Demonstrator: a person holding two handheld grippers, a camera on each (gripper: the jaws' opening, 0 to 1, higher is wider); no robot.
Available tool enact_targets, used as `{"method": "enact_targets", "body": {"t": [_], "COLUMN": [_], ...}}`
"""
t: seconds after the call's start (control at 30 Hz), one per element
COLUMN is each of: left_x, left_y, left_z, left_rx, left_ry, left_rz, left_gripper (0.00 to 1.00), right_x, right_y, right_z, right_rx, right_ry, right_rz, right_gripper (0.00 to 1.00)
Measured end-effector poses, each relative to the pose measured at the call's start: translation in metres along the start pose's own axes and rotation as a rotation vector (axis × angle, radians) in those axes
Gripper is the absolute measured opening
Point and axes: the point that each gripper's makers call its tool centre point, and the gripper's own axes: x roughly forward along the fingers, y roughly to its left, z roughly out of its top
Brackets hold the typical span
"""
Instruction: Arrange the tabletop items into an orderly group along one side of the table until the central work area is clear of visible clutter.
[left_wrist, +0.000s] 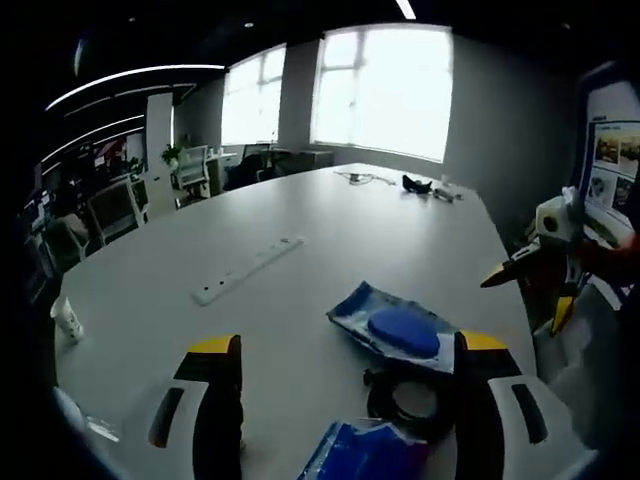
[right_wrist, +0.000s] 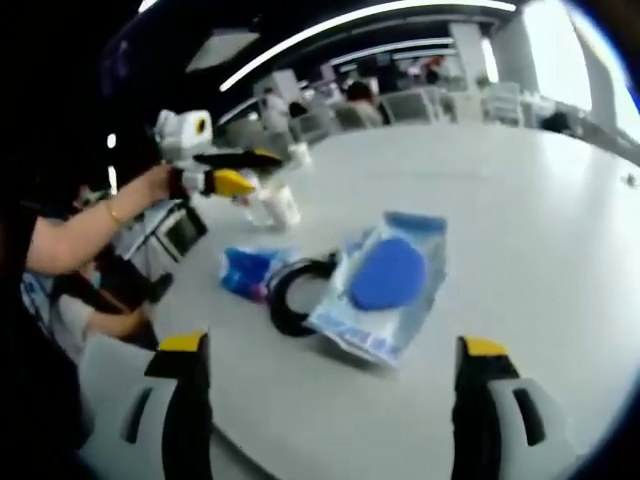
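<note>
A clear packet holding a blue round pad (left_wrist: 400, 330) (right_wrist: 385, 275) lies on the white table (left_wrist: 330, 230), partly over a black coiled ring (left_wrist: 410, 400) (right_wrist: 290, 295). A smaller blue packet (left_wrist: 365, 455) (right_wrist: 250, 270) lies beside the ring. My left gripper (left_wrist: 348, 343) stands open above the table's near edge, short of these items. In the right gripper view the left gripper (right_wrist: 258, 170) hangs at upper left in a hand. My right gripper (right_wrist: 333, 345) is open and faces the packets from the other side. It appears off the table's right edge (left_wrist: 525, 300).
A white power strip (left_wrist: 248, 270) lies mid-table. A small white bottle (left_wrist: 68, 320) (right_wrist: 280, 205) stands near the table's edge. Black items and cables (left_wrist: 418, 185) sit at the far end. Office chairs (left_wrist: 110, 205) and seated people (right_wrist: 355, 95) ring the table.
</note>
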Motion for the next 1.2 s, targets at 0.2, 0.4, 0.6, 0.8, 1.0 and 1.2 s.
{"method": "enact_targets", "body": {"t": [0.2,0.4,0.6,0.8,1.0,1.2], "left_x": [0.008,0.017,0.020,0.029,0.038,0.047], "left_y": [-0.007,-0.015,-0.015,-0.016,-0.017,-0.022], "left_z": [0.000,-0.005,-0.002,-0.009,-0.020,-0.025], "left_rx": [-0.002,-0.012,-0.009,0.015,-0.001,-0.037], "left_ry": [-0.031,-0.050,-0.077,-0.059,-0.045,-0.063], "left_rz": [0.002,0.000,0.016,0.043,0.074,0.067], "left_gripper": [0.84,0.80,0.77,0.70,0.65,0.62], "right_x": [0.001,0.001,0.002,0.004,0.007,0.010], "right_y": [-0.001,-0.007,-0.013,-0.014,-0.013,-0.014], "right_z": [-0.001,0.000,-0.006,-0.014,-0.022,-0.031], "right_rx": [0.036,0.112,0.152,0.238,0.276,0.344], "right_ry": [-0.006,-0.038,-0.017,0.004,0.034,0.059], "right_rz": [-0.010,-0.048,-0.075,-0.082,-0.099,-0.116], "right_gripper": [0.99,0.96,0.94,0.89,0.86,0.83]}}
